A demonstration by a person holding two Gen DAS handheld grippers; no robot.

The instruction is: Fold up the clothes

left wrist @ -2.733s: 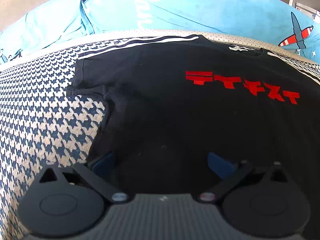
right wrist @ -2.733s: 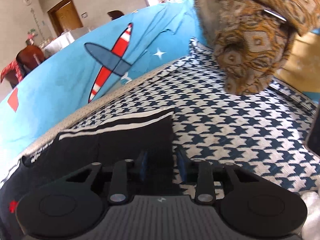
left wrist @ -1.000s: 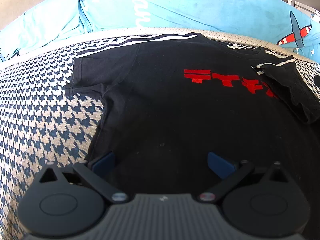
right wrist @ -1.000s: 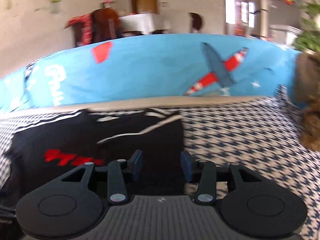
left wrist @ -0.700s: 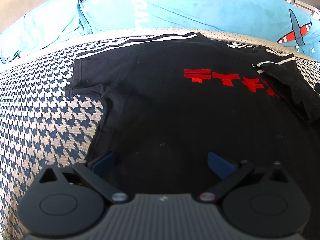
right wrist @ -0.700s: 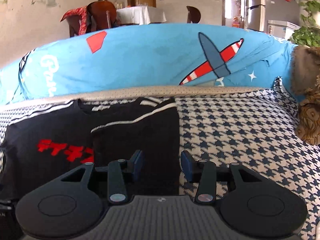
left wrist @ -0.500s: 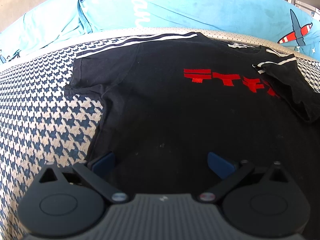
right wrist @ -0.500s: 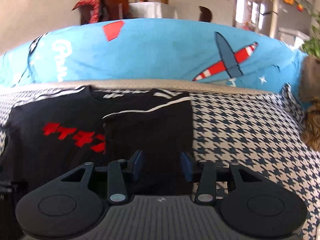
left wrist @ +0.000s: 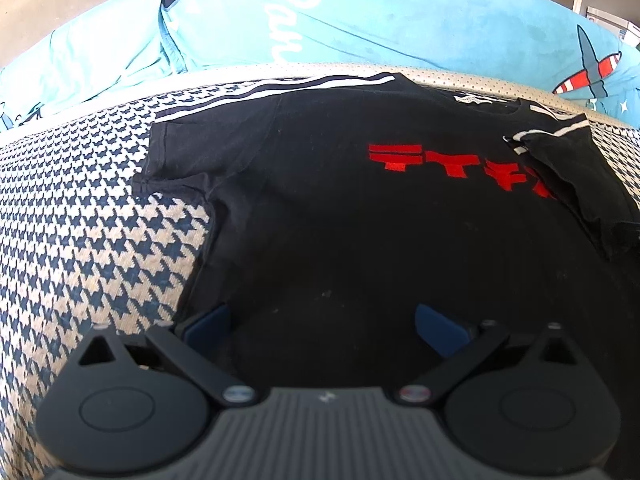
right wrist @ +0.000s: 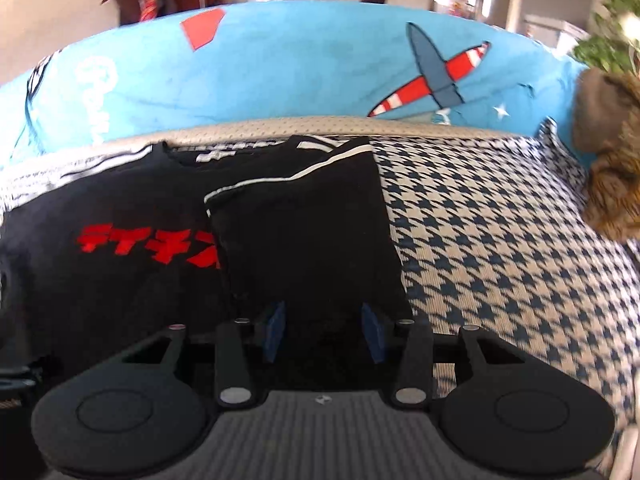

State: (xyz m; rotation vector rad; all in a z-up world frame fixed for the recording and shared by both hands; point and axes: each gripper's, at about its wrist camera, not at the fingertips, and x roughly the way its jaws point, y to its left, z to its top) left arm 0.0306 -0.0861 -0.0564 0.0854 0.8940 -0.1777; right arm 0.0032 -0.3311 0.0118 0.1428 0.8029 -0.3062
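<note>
Shirt: a black T-shirt with red letters (left wrist: 340, 208) lies flat on the blue and cream checked bed cover (left wrist: 80, 240).
Sleeve: one sleeve with a white stripe (right wrist: 304, 220) is folded over onto the shirt and hides the end of the red letters.
Other sleeve: it is spread out flat on the cover.
Left gripper (left wrist: 322, 320): wide open over the bottom of the shirt, holding nothing.
Right gripper (right wrist: 324, 326): partly open over the folded sleeve, holding nothing.
Behind: a bright blue blanket with a red and white plane (right wrist: 320, 80).
</note>
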